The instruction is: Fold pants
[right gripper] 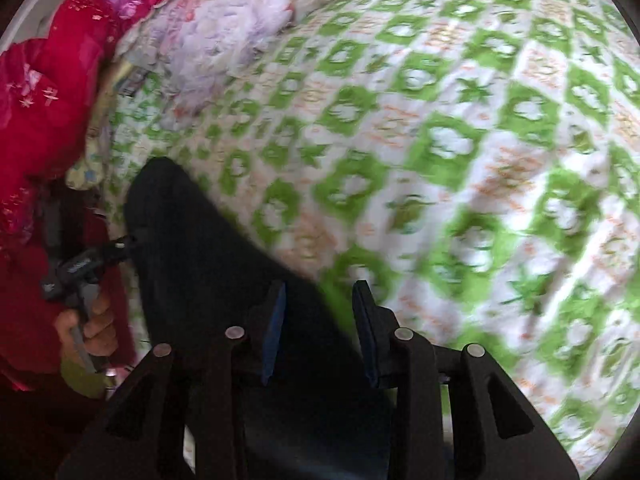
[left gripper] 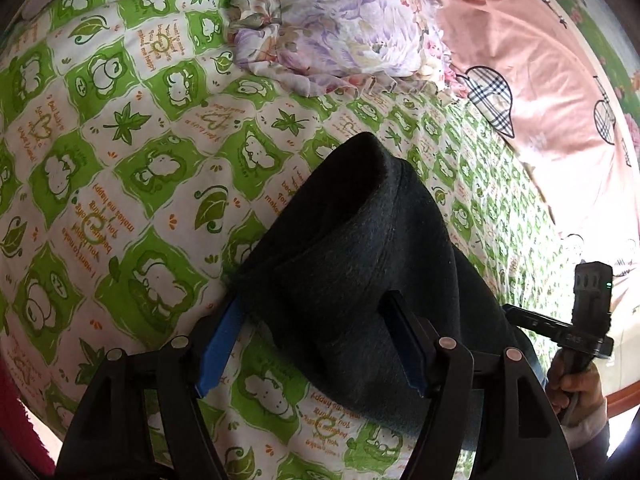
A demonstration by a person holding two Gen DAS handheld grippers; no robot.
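The dark pants (left gripper: 340, 248) lie bunched and lifted over the green-and-white quilt (left gripper: 120, 152). My left gripper (left gripper: 316, 312) has its blue-padded jaws wide apart with the thick dark fabric filling the gap between them; the pads do not press it. My right gripper (right gripper: 320, 300) also stands open around the edge of the pants (right gripper: 208, 264), the fabric running between its pads. The right wrist view is motion-blurred. The right gripper shows in the left wrist view (left gripper: 520, 314) at the pants' right edge, and the left gripper shows in the right wrist view (right gripper: 132, 240) touching the pants' far end.
A floral cloth (left gripper: 332, 28) lies crumpled at the far side of the bed. A pink sheet with checked hearts (left gripper: 532, 80) covers the right side. A red garment (right gripper: 44, 92) lies at the left in the right wrist view.
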